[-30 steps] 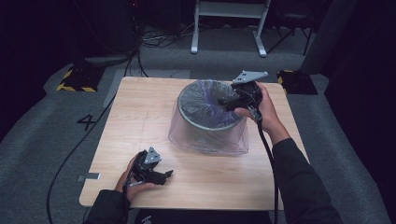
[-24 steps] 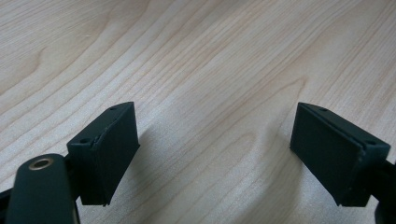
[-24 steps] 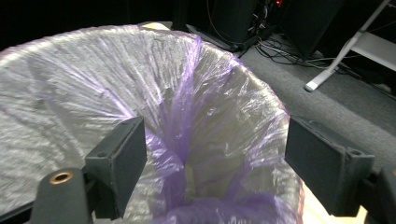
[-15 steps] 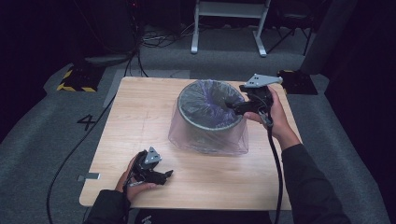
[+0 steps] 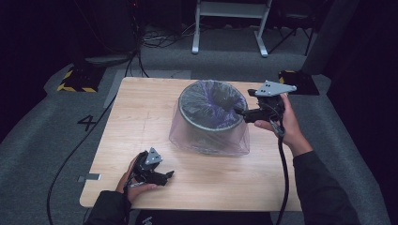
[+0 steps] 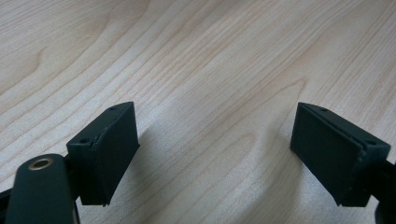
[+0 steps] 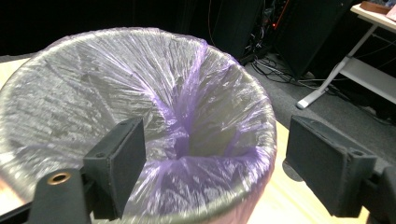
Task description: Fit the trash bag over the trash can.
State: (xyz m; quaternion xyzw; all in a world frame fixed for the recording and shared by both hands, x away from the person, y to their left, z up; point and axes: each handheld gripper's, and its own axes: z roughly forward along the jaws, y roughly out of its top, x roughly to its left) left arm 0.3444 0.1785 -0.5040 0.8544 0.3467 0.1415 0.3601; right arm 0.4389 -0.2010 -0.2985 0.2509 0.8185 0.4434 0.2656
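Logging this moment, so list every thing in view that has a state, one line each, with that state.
Bin: upright on the table, open at the top.
Purple bag: lining the bin, folded over its rim, skirt draped down outside.
Left tongs: open, holding nothing, low over bare wood near the table's front edge.
Right tongs: open, holding nothing, at the bin's right rim.
Table: level, carrying the bin.

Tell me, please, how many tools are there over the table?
2. The left tool rests low at the table's near edge, open. The right tool is open at the right rim of the lined bin.
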